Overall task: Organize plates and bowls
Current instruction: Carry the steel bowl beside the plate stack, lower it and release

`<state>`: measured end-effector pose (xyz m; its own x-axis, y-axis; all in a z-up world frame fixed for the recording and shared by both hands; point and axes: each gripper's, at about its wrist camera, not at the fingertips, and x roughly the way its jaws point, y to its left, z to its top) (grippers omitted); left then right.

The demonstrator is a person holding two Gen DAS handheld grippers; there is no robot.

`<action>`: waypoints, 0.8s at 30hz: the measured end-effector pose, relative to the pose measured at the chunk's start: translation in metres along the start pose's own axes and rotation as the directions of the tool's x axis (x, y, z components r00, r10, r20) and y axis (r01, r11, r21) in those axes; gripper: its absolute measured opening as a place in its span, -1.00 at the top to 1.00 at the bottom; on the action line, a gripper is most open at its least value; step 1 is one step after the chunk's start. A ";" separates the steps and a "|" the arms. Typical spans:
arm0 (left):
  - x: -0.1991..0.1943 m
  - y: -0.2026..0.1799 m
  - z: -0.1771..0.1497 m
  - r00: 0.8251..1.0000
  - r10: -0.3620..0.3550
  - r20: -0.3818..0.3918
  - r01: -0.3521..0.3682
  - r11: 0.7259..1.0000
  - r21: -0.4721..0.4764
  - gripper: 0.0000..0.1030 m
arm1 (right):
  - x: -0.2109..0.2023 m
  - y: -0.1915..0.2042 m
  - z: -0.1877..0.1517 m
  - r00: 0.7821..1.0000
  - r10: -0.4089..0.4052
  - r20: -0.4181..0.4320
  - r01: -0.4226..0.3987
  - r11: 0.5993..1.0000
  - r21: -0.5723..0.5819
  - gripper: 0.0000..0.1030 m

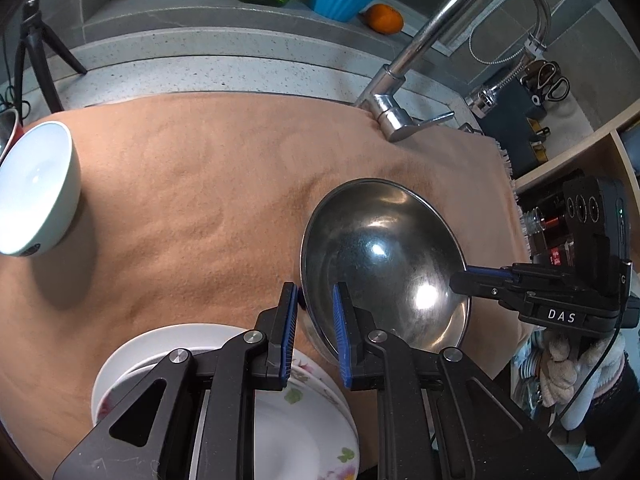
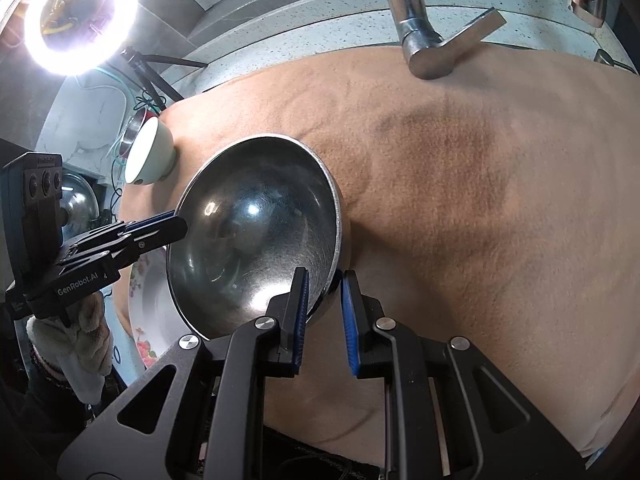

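Plates [image 1: 312, 432] are sitting stacked at the worktop's near edge. Both grippers, left [image 1: 316, 312] and right [image 2: 325, 300], are pinching the steel bowl's [image 2: 256, 240] rim between spread-looking fingers. White bowl [image 1: 36, 188] is waiting.

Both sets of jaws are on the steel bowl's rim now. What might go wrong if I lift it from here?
1. The steel bowl is tilted and pinched only at its thin rim by the left gripper and right gripper; it may slip or swing.
2. The floral plates sit right beside it, so a swing may knock them.
3. The faucet stands close behind; lifting high risks a bump.
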<state>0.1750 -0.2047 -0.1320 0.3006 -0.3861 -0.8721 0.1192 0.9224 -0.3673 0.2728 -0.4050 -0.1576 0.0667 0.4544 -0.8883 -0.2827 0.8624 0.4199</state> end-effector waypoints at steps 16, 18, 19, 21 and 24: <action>0.003 0.004 -0.006 1.000 0.009 -0.007 -0.009 1.000 -0.011 0.69 | 0.003 0.005 0.000 1.000 -0.015 -0.012 0.015 0.999 -0.046 0.67; 0.001 0.005 -0.007 1.000 0.014 -0.004 -0.014 1.000 -0.017 0.69 | 0.002 0.005 0.001 1.000 -0.017 -0.011 0.017 0.999 -0.047 0.67; 0.000 0.006 -0.008 1.000 0.015 0.000 -0.015 1.000 -0.020 0.69 | 0.001 0.005 0.001 1.000 -0.018 -0.010 0.017 0.999 -0.049 0.67; -0.003 0.008 -0.009 1.000 0.023 0.009 -0.023 0.999 -0.027 0.69 | -0.001 0.005 0.001 1.000 -0.019 -0.004 0.019 0.998 -0.052 0.67; -0.009 0.013 -0.010 0.999 0.024 0.021 -0.024 0.999 -0.043 0.69 | -0.004 0.007 0.001 1.000 -0.022 0.003 0.022 0.998 -0.053 0.67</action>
<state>0.1644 -0.1897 -0.1325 0.3231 -0.3632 -0.8739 0.0710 0.9301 -0.3603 0.2717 -0.4003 -0.1508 0.0756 0.4358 -0.8969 -0.3318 0.8592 0.3895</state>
